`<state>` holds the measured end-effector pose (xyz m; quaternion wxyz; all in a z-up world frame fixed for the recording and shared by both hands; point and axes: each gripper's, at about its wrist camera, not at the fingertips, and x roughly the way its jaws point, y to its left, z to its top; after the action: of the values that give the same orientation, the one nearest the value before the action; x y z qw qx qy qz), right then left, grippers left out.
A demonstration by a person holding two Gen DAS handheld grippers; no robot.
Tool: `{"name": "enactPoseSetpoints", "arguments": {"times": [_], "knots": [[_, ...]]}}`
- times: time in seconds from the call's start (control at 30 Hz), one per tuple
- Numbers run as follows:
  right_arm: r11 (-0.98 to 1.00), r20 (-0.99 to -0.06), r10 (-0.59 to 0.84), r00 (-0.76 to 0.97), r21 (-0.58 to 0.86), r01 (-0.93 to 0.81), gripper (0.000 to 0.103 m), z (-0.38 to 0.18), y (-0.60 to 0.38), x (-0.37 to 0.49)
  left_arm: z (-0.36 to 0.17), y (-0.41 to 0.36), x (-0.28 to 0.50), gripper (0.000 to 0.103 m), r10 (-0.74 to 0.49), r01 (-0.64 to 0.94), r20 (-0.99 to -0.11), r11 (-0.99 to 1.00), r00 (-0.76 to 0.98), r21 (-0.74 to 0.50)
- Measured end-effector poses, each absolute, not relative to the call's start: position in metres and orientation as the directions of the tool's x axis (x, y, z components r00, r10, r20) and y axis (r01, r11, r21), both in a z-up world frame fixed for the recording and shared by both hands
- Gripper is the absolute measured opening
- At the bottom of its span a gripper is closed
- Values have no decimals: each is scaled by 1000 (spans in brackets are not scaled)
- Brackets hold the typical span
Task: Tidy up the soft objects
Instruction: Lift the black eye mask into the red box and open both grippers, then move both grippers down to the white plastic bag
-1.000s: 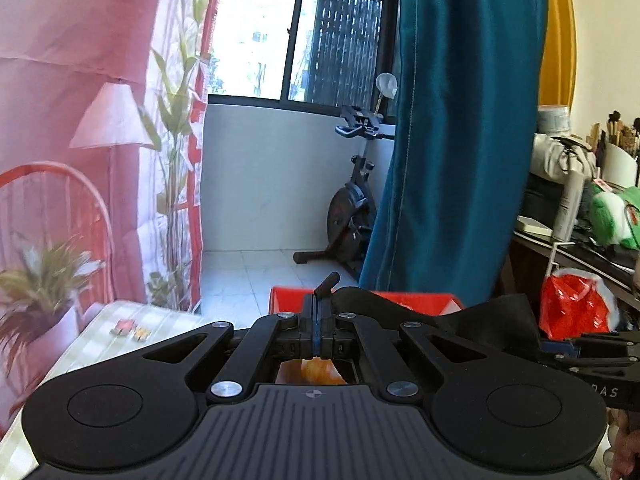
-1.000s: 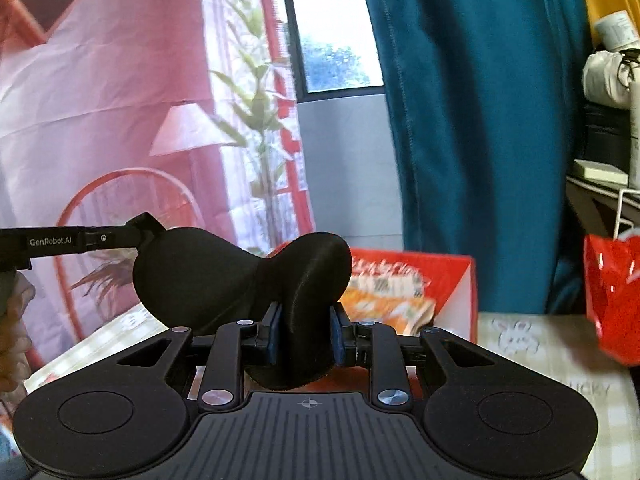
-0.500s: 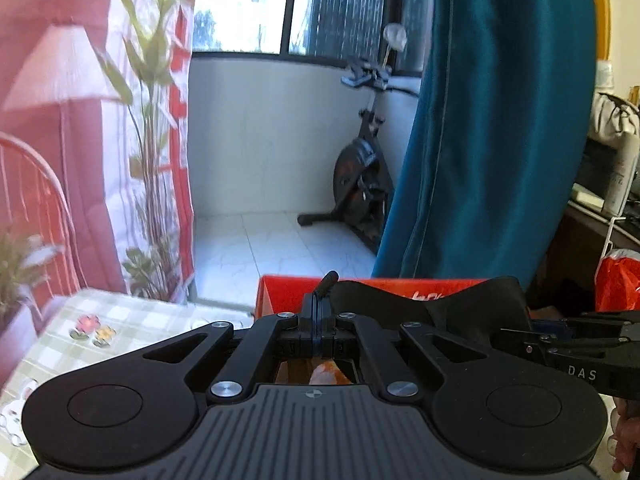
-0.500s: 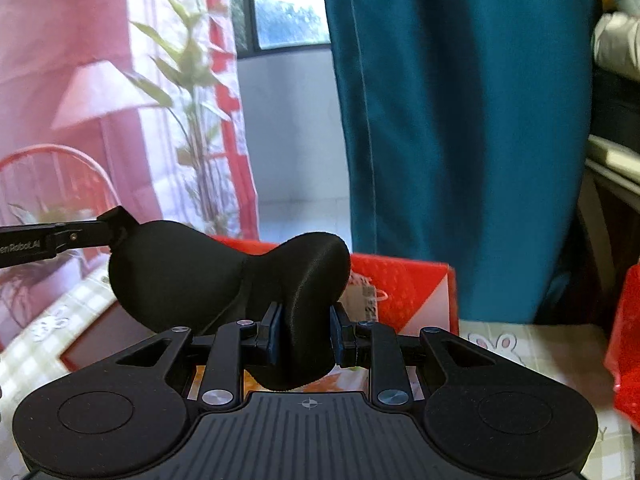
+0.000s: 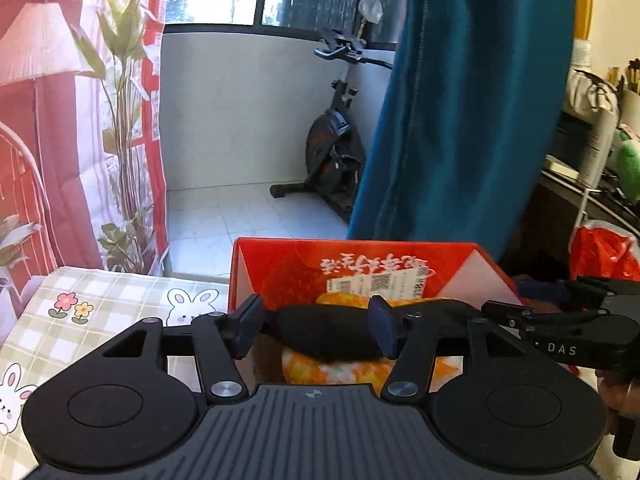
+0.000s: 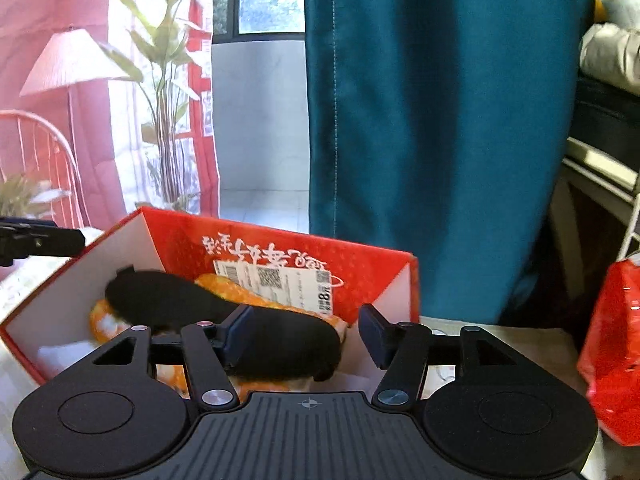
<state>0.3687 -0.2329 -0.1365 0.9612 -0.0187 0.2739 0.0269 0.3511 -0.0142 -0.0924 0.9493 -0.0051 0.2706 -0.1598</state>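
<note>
A black soft pad (image 5: 328,332) lies across an orange and white plush (image 5: 340,372) inside the red cardboard box (image 5: 360,244). My left gripper (image 5: 314,328) hangs just over the box, its jaws opening, with one end of the pad loose between them. In the right wrist view the same pad (image 6: 168,300) stretches from the box's left wall toward me over the plush (image 6: 240,288). My right gripper (image 6: 306,334) is also opening. The pad's near end rests against its left finger, and a gap shows on the other side. The red box (image 6: 280,232) stands tilted open toward me.
The box sits on a checked cloth with rabbits (image 5: 120,292). A teal curtain (image 5: 460,120) hangs right behind it. A red plastic bag (image 6: 612,340) is at the right, beside a cluttered shelf. An exercise bike (image 5: 336,148) stands on the tiled floor beyond.
Both grippers came down and forward over the red box. Both were shut on the black pad; now their jaws stand apart and the pad lies on the plush in the box.
</note>
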Motion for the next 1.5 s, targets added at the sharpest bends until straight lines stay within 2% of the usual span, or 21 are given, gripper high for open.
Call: {"name": "enactPoseSetpoints", "arguments": {"times": [0.3,0.57,1.0,1.1,1.2,1.33,1.5], "knots": [[994,-488,98,867,7,-109,54,-115,-231,309,-75,-6,296,60,-303,295,-523,950,797,-100],[985,-480,164,862,35,-168,54,-115,-217,249,-87,-1,247,60,-303,293,-560,950,771,-112],[974,-535,225,814,108,-199,50,-160,-204,175,-156,-12,174,60,-324,333,-691,935,647,-126],[975,-552,220,804,139,-171,50,-174,-207,161,-174,-15,162,64,-339,340,-712,929,615,-148],[978,-556,201,807,159,-134,50,-181,-213,150,-191,-15,150,67,-338,315,-724,933,601,-174],[979,-550,189,814,172,-111,50,-187,-216,138,-205,-14,145,67,-317,285,-743,942,589,-177],[976,-549,194,813,188,-106,50,-193,-213,129,-213,-3,151,67,-329,232,-749,943,574,-237]]}}
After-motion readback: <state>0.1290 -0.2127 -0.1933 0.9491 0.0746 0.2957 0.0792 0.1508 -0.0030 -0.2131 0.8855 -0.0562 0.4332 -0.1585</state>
